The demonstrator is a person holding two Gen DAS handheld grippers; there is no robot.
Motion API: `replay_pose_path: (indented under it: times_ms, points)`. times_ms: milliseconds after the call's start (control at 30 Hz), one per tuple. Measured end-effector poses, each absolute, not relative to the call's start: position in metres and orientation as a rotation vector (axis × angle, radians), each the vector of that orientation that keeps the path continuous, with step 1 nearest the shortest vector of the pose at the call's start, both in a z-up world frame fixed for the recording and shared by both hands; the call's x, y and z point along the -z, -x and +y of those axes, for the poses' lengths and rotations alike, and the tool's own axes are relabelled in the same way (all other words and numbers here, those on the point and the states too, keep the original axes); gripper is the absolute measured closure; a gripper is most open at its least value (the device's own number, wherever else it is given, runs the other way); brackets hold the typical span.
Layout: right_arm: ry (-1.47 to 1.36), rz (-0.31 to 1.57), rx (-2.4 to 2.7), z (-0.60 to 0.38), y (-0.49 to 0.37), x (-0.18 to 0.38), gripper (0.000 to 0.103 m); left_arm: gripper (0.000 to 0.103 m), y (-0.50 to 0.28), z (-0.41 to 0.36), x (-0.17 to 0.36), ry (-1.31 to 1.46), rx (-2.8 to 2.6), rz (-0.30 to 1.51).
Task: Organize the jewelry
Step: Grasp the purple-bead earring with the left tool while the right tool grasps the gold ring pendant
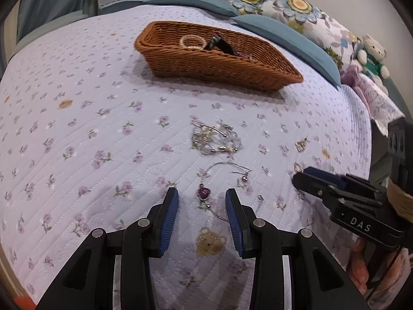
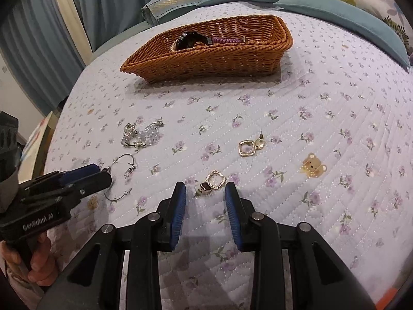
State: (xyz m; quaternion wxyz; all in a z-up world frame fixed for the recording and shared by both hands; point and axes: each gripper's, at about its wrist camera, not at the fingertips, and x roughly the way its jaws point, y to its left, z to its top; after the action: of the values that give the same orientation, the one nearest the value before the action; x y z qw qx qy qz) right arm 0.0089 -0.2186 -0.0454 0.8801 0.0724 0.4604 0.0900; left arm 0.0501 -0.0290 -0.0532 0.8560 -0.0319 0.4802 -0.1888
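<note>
A brown wicker basket (image 1: pixel 180 59) (image 2: pixel 206 59) sits far on the quilt, holding a pearl bracelet (image 1: pixel 192 41), a black watch (image 2: pixel 192 38) and a purple bracelet (image 2: pixel 227 40). My left gripper (image 1: pixel 201 193) is open, its tips either side of a silver chain with a purple heart pendant (image 1: pixel 203 193). A clear bead bracelet (image 1: pixel 216 139) (image 2: pixel 143 135) lies beyond it. My right gripper (image 2: pixel 205 188) is open around a gold diamond-shaped earring (image 2: pixel 213 179). A second gold earring (image 2: pixel 249 148) lies farther off.
The bed is covered by a lilac floral quilt (image 1: pixel 90 129). Teal and flowered pillows (image 1: pixel 284 7) line the far edge, with a teddy bear (image 1: pixel 373 54) at the right. Blue curtains (image 2: pixel 51 38) hang to the left.
</note>
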Motion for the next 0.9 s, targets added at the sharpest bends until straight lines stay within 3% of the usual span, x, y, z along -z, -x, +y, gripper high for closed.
replay_pose_path:
  times_ms: [333,500,900]
  points:
    - [-0.097,0.960,-0.153,-0.211,-0.014,0.046,0.073,0.065,-0.052,-0.035,0.056,0.040,0.389,1.005]
    - [-0.089,0.960,-0.163,-0.210,-0.015,0.047,0.090,0.092,-0.055,-0.036,0.057,0.041,0.384,1.010]
    - [-0.084,0.896,-0.242,-0.205,-0.001,0.037,0.090,0.092,-0.048,-0.021,0.043,0.137,0.421,0.952]
